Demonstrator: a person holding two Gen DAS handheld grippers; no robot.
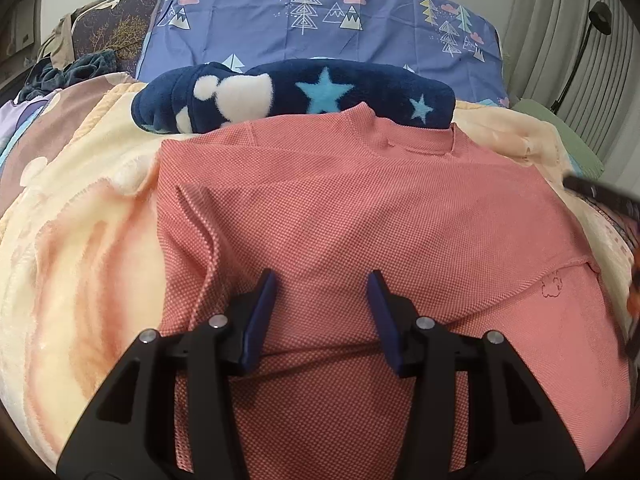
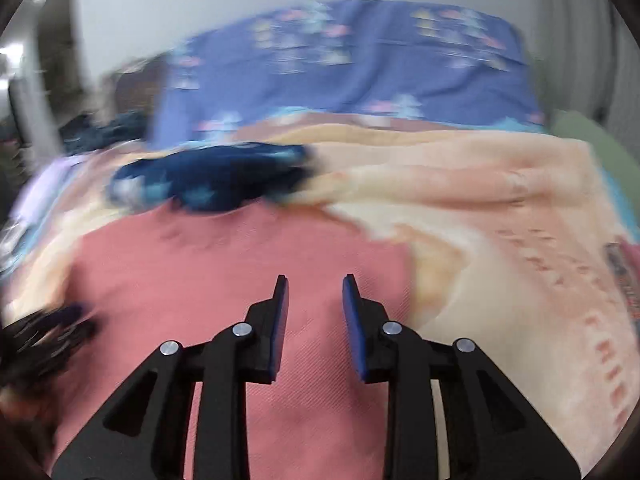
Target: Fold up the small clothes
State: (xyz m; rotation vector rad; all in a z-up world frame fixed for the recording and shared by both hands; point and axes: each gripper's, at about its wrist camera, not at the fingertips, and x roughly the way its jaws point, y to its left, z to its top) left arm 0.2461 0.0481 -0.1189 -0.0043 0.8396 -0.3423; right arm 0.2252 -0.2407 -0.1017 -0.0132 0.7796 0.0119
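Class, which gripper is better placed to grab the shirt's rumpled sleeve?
Left: the left gripper hovers open right beside the shirt's rumpled sleeve; the right gripper sits near the opposite edge.

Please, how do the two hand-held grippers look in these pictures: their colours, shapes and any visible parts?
Both look alike. The left hand-held gripper and the right hand-held gripper have matte black angular frames with triangular cut-outs, round silver pivot pins and two flat dark-blue pads. No cables, markings or sleeves are visible.
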